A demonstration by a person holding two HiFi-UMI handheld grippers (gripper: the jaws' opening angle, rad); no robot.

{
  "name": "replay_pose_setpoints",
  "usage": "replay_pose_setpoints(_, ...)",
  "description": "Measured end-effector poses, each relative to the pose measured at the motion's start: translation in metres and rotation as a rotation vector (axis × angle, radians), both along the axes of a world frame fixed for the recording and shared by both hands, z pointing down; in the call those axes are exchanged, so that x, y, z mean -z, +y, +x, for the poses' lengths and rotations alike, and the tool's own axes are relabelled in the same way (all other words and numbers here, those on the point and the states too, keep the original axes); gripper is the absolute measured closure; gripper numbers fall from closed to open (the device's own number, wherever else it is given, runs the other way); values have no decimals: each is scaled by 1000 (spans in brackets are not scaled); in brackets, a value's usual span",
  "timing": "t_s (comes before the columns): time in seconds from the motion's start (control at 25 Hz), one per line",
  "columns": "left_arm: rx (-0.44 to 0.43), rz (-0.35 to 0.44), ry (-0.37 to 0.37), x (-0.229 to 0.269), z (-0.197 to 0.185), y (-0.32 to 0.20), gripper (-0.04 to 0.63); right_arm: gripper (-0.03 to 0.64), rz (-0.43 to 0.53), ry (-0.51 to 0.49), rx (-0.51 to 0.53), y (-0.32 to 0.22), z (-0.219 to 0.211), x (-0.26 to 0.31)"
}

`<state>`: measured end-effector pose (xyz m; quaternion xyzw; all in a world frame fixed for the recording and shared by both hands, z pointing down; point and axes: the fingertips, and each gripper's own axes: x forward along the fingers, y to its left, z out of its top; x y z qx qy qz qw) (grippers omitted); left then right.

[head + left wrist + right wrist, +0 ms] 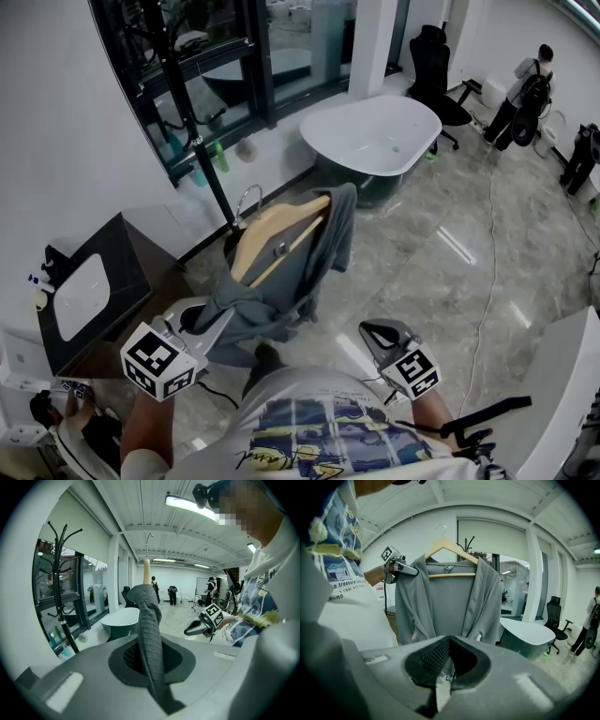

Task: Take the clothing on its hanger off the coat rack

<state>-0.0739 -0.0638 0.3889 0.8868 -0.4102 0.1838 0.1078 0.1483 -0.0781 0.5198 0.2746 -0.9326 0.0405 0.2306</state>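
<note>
A grey garment (281, 281) hangs on a wooden hanger (277, 234). My left gripper (217, 317) is shut on the garment's shoulder. In the left gripper view the grey cloth (151, 634) runs up between the jaws of the left gripper (149, 660). The black coat rack (192, 122) stands behind, to the left. In the right gripper view the hanger's hook (440, 528) is in free air, off the rack (467, 543). My right gripper (367, 329) is shut and holds nothing, a short way right of the garment. The right gripper (446, 667) faces the garment's front (450, 602).
A white bathtub (375, 136) stands beyond the garment. A dark vanity with a white basin (82, 292) is at the left. A black office chair (436, 66) and people (525, 94) are at the far right. A cable (487, 272) trails over the marble floor.
</note>
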Motion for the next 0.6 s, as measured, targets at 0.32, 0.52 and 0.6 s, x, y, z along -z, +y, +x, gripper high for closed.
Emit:
replay_pose_setpoints(0.32, 0, -3, -10, -4, -1, -2, 586, 615, -7, -7, 15, -1, -5, -6)
replay_pose_setpoints(0.52, 4, -4, -9, -5, -7, -7, 586, 615, 0, -9, 32, -1, -10, -6)
replay_pose_setpoints(0.6, 6, -5, -8, -4, -11, -11, 586, 615, 0, -7, 31, -3, -13, -6)
